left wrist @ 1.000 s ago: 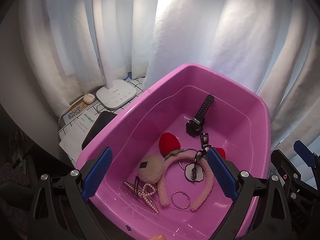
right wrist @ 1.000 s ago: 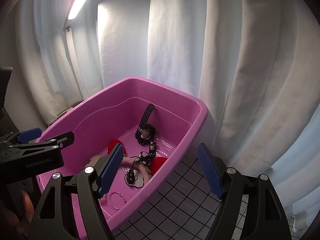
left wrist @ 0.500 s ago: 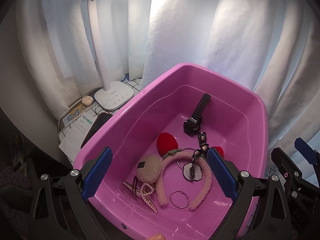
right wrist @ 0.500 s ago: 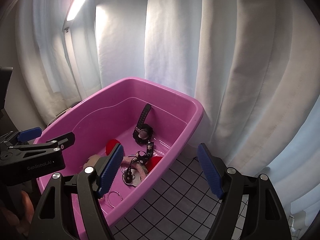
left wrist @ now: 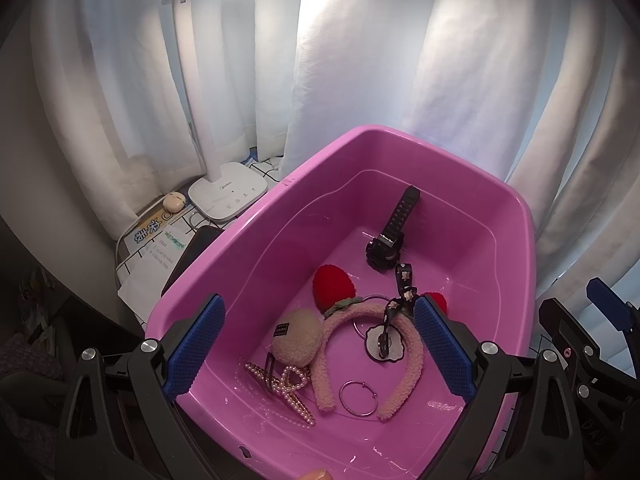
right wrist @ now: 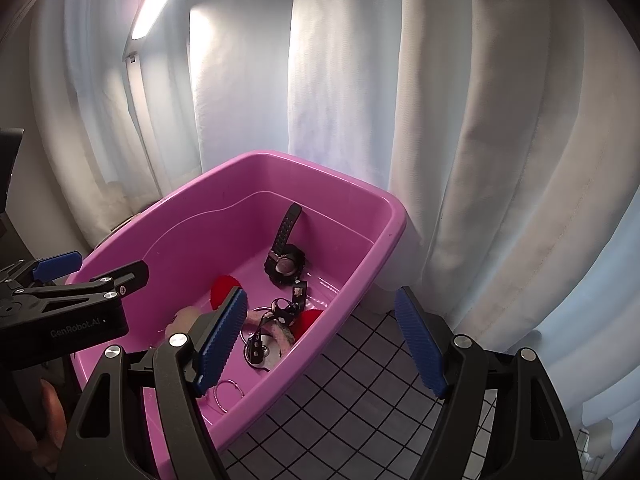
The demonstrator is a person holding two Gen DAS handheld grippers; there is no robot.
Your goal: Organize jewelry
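Both grippers hang above the pink tub (left wrist: pixel 516 264), and neither has anything in it. The left gripper (left wrist: pixel 320 346) has its 2 blue pads spread wide, released, with most of the jewelry showing in the gap between them. The fuzzy pink headband (left wrist: pixel 408 344) arches just inside the right-hand pad, its red strawberry ears (left wrist: pixel 334 286) out ahead of the fingertips. A beige pom-pom (left wrist: pixel 298 340) sits beside the headband toward the left-hand pad, and the pearl hair clips (left wrist: pixel 286 386) lie just behind it, nearer the camera. A silver hoop (left wrist: pixel 358 398) lies between the headband's 2 ends (flat on the tub floor). A black-and-white ribbon charm (left wrist: pixel 402 288) trails over the headband's top, and the black watch (left wrist: pixel 386 246) lies well beyond the fingertips, strap propped up the far wall.

The right gripper (right wrist: pixel 320 344) is spread open too, straddling the tub's near right rim: left-hand pad over the jewelry, right-hand pad over the black grid tabletop (right wrist: pixel 352 392). White curtains (right wrist: pixel 460 120) hang behind, and a desk lamp (left wrist: pixel 228 194) stands beyond the left-hand pad.
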